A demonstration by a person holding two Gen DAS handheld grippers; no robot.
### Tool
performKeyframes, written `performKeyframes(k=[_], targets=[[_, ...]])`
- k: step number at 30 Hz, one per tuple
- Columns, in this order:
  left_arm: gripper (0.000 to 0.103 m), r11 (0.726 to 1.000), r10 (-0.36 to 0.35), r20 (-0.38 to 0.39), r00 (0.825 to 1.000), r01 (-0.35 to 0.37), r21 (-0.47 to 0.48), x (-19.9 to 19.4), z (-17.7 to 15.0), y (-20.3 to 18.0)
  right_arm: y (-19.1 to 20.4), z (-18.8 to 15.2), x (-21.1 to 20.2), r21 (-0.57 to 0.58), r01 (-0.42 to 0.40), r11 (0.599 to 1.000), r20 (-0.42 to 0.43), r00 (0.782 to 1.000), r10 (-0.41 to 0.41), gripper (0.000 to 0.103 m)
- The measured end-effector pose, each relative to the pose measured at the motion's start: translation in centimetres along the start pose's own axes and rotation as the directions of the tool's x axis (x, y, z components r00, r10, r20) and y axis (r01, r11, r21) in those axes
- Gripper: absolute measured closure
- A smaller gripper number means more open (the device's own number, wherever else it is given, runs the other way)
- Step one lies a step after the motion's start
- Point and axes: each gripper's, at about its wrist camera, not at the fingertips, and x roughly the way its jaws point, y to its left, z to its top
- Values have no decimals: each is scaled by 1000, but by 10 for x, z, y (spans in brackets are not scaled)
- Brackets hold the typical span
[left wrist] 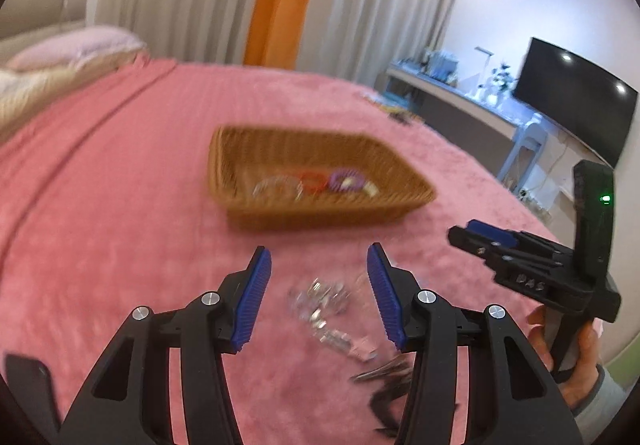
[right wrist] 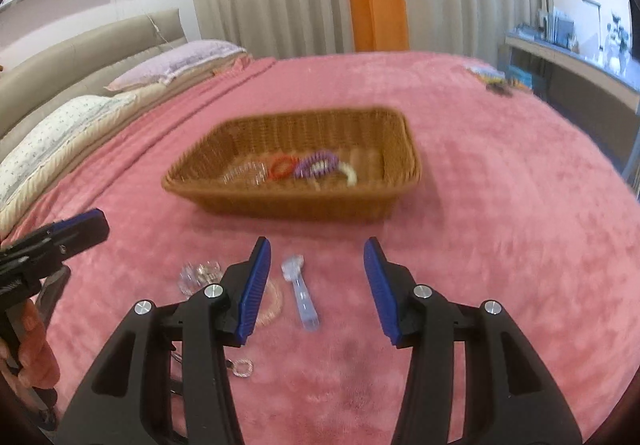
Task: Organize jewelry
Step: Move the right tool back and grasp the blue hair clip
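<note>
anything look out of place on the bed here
Yes: several pieces lie loose on the pink blanket in front of the wicker basket, a clear clip and clear beaded pieces, while the coloured rings are already inside.

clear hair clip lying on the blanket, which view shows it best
The right wrist view: the clear hair clip lies unobstructed on the pink blanket between the open right gripper fingers. In the left wrist view it is only a blurred clear shape among other pieces, its outline hard to tell.
</note>
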Motion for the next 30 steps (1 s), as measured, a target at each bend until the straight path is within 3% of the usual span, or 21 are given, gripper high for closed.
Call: performKeyframes(k=[11, 17, 22, 28, 30], targets=[[56, 996, -29, -120, 992, 18, -91, 46, -31, 32, -1, -28, 31, -15, 21, 1000, -78, 997, -22, 58], [67, 998, -4, -209, 978, -10, -63, 62, -36, 25, 11, -33, 38, -72, 44, 996, -101, 994, -51, 58], [67, 999, 29, -264, 964, -37, -25, 73, -35, 19, 13, -34, 46, -83, 54, 995, -126, 990, -64, 58], [67, 992, 124, -266, 956, -111, 65, 80, -35, 4, 18, -36, 58, -109, 75, 991, -163, 982, -92, 59], [76, 990, 134, -262, 956, -117, 78, 80, -36, 2, 19, -37, 60, -116, 81, 990, -170, 980, -100, 67]])
